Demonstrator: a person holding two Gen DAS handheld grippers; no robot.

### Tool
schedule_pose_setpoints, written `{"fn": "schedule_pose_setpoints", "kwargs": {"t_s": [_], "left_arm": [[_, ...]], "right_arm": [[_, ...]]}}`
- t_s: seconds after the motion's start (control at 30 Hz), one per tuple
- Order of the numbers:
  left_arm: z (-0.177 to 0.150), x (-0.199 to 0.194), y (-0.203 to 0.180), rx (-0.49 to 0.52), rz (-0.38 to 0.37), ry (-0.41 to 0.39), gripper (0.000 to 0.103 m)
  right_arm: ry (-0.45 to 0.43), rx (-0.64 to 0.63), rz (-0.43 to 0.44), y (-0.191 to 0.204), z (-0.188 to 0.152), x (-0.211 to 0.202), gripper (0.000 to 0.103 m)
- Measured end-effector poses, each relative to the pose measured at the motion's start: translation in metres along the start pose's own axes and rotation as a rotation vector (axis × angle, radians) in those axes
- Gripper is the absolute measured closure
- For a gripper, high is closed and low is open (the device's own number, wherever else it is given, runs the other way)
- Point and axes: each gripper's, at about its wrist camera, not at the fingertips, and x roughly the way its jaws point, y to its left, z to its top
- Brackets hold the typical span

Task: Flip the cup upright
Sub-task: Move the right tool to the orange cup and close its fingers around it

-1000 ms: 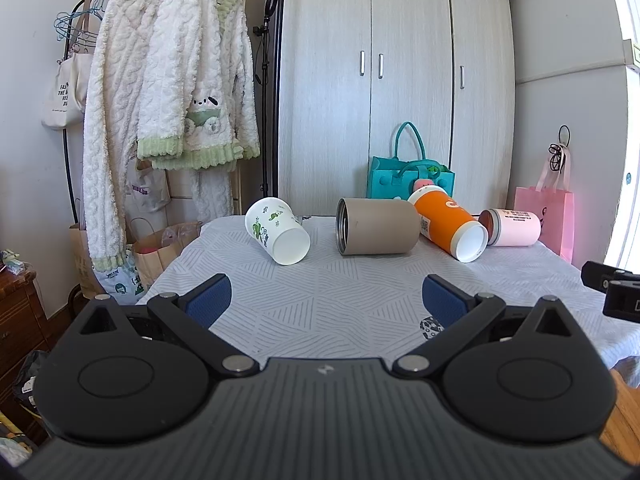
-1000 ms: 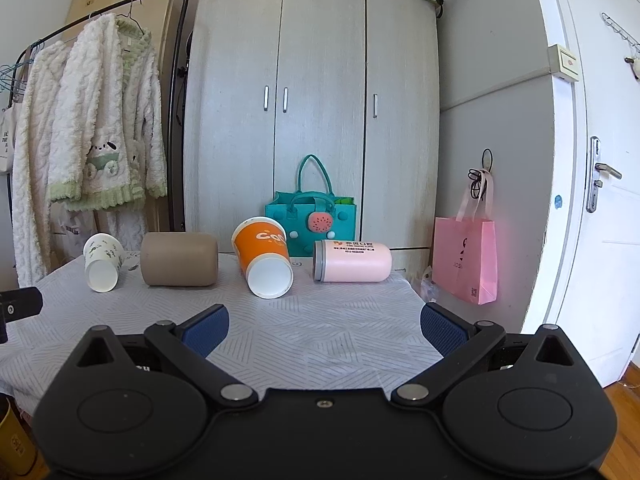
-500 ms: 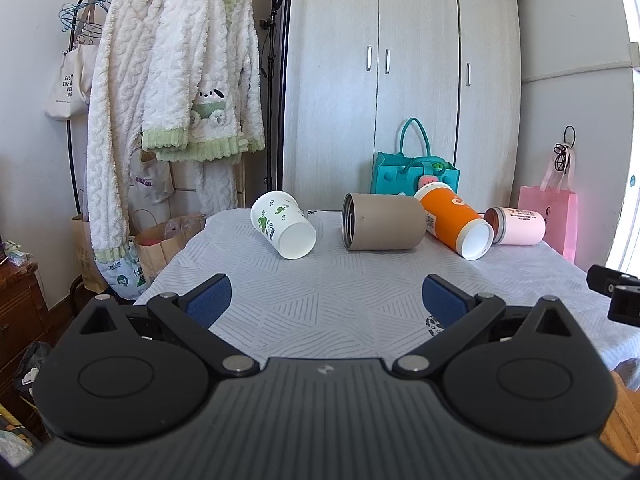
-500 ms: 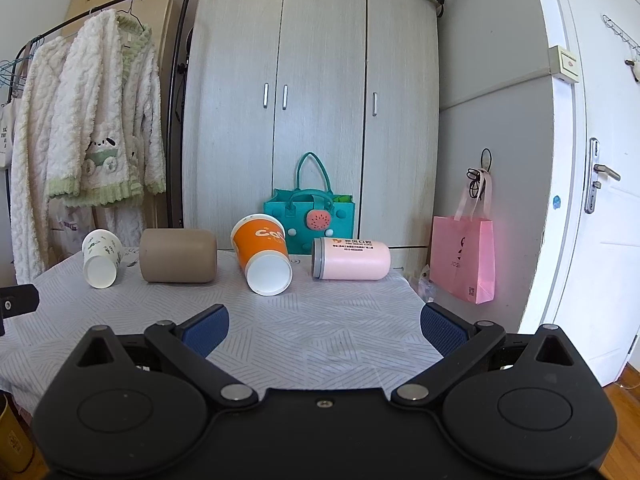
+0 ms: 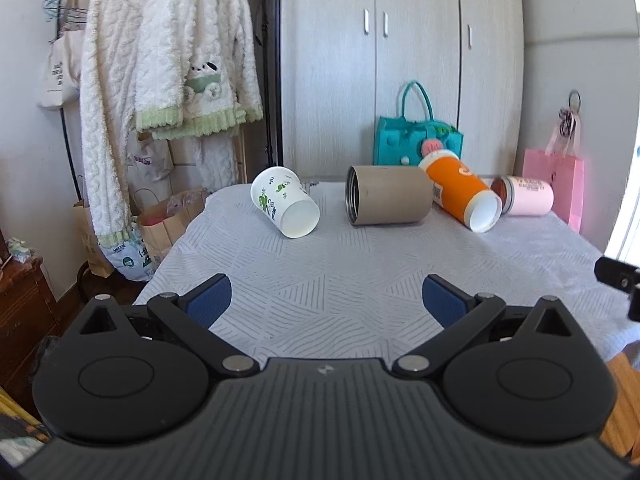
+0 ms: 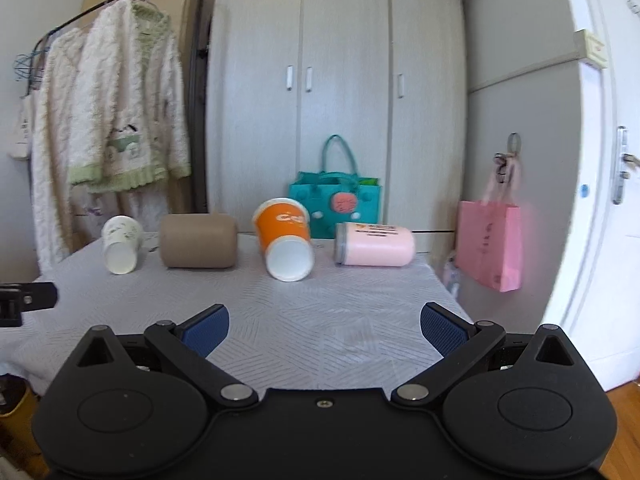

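Several cups lie on their sides in a row at the far side of the table (image 5: 360,280): a white cup with green print (image 5: 285,207) (image 6: 121,244), a tan cylinder cup (image 5: 388,201) (image 6: 198,241), an orange cup (image 5: 462,195) (image 6: 286,233) and a pink cup (image 5: 526,195) (image 6: 374,244). My left gripper (image 5: 326,300) is open and empty over the near part of the table. My right gripper (image 6: 324,326) is open and empty, also short of the cups.
The table has a grey patterned cloth (image 6: 320,320). Behind it stand a teal bag (image 5: 416,140), a wardrobe (image 5: 400,60) and a pink bag (image 6: 490,246) on the wall. A clothes rack with white robes (image 5: 168,80) stands at the left. The other gripper shows at the right edge (image 5: 620,280).
Both grippers have moved forward toward the cups, which look larger now. The cups have not moved. Both grippers stay open.
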Motion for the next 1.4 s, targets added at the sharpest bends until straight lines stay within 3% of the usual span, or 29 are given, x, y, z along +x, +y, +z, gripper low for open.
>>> {"fn": "schedule_pose_setpoints", "kwargs": {"t_s": [0.1, 0.27, 0.43, 0.63, 0.8, 1.0, 1.23, 1.4], "left_arm": [[0.018, 0.012, -0.001, 0.058, -0.051, 0.076, 0.000], [0.046, 0.023, -0.001, 0.119, -0.110, 0.076, 0.000], [0.080, 0.047, -0.002, 0.123, -0.136, 0.088, 0.000], [0.115, 0.087, -0.003, 0.080, -0.228, 0.169, 0.000], [0.132, 0.117, -0.017, 0.097, -0.280, 0.195, 0.000], [0.145, 0.148, -0.033, 0.110, -0.299, 0.185, 0.000], [0.151, 0.165, -0.034, 0.113, -0.297, 0.139, 0.000], [0.157, 0.183, -0.036, 0.111, -0.332, 0.158, 0.000]], "right_arm": [[0.023, -0.012, 0.105, -0.006, 0.017, 0.002, 0.000], [0.012, -0.070, 0.306, -0.014, 0.054, 0.005, 0.000], [-0.022, -0.121, 0.392, -0.017, 0.088, 0.020, 0.000], [0.130, -0.191, 0.487, -0.009, 0.115, 0.060, 0.000], [0.227, -0.269, 0.525, 0.000, 0.120, 0.089, 0.000], [0.316, -0.331, 0.504, 0.010, 0.120, 0.136, 0.000], [0.335, -0.352, 0.474, 0.012, 0.119, 0.183, 0.000], [0.363, -0.353, 0.424, 0.017, 0.117, 0.218, 0.001]]}}
